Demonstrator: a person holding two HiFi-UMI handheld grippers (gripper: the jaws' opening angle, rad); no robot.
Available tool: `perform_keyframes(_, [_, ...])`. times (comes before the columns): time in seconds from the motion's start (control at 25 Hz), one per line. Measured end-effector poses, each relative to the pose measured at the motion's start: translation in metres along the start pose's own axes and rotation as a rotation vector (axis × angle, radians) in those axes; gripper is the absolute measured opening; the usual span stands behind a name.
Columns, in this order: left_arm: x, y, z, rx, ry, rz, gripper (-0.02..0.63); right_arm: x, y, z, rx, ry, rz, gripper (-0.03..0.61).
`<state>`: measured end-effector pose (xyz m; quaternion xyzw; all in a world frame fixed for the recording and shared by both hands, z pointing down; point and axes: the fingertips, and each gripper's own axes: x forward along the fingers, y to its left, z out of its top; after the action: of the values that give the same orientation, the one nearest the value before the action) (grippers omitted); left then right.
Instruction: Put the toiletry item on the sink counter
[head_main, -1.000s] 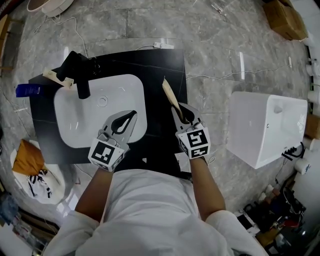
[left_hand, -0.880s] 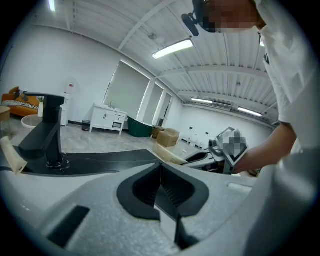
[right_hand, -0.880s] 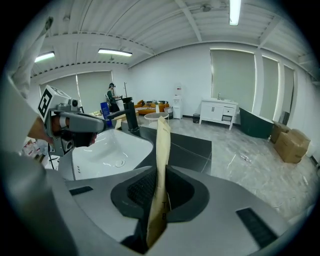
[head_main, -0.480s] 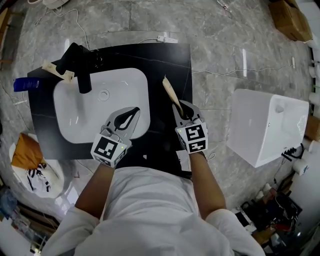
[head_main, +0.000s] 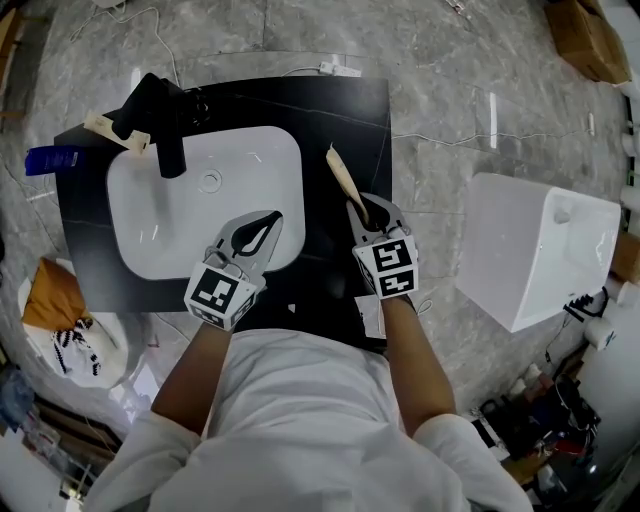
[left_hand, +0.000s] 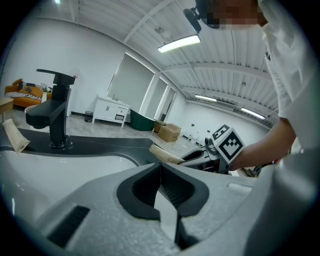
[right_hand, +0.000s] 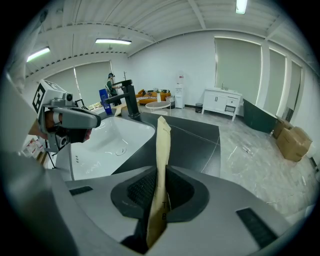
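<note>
The toiletry item is a flat beige paper packet (head_main: 340, 175). It stands on edge between the jaws of my right gripper (head_main: 362, 212), which is shut on its lower end, above the black sink counter (head_main: 345, 105) to the right of the white basin (head_main: 190, 220). In the right gripper view the packet (right_hand: 161, 150) rises out of the right gripper (right_hand: 159, 200) towards the counter. My left gripper (head_main: 268, 222) hovers over the basin's front right corner. Its jaws (left_hand: 161, 192) are shut and hold nothing.
A black faucet (head_main: 160, 120) stands at the basin's back left, with another beige packet (head_main: 112, 132) and a blue bottle (head_main: 50, 158) beside it. A white ceramic unit (head_main: 535, 250) sits on the floor to the right. A cardboard box (head_main: 580, 30) lies farther back.
The head view has drifted a little, so the counter sits slightly higher and farther right in the picture. Both grippers keep their places over it, and the packet stays held.
</note>
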<state>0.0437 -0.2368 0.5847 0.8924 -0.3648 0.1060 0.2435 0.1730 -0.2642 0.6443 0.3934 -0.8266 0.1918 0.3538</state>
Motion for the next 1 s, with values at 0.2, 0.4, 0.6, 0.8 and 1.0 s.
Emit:
perform_keyframes(0.2, [0.0,-0.003,-0.003,-0.001,0.003,-0.011,0.017,0.003,0.003,-0.003,-0.005,0.013,0.005,0.048])
perform_keyframes(0.4, [-0.001,-0.007,-0.006,-0.006,0.009,-0.021,0.017,0.006,0.005,-0.007,-0.024,0.028,0.001,0.048])
perform_keyframes(0.6, [-0.003,-0.011,-0.009,-0.007,0.012,-0.032,0.017,0.01,0.007,-0.01,-0.034,0.03,0.007,0.048])
perform_keyframes(0.8, [-0.007,-0.008,-0.009,-0.013,0.01,-0.024,0.017,0.013,0.018,-0.01,-0.031,0.047,0.046,0.052])
perform_keyframes(1.0, [-0.011,-0.009,-0.009,-0.016,-0.002,-0.029,0.017,0.012,0.025,-0.009,-0.021,0.05,0.07,0.094])
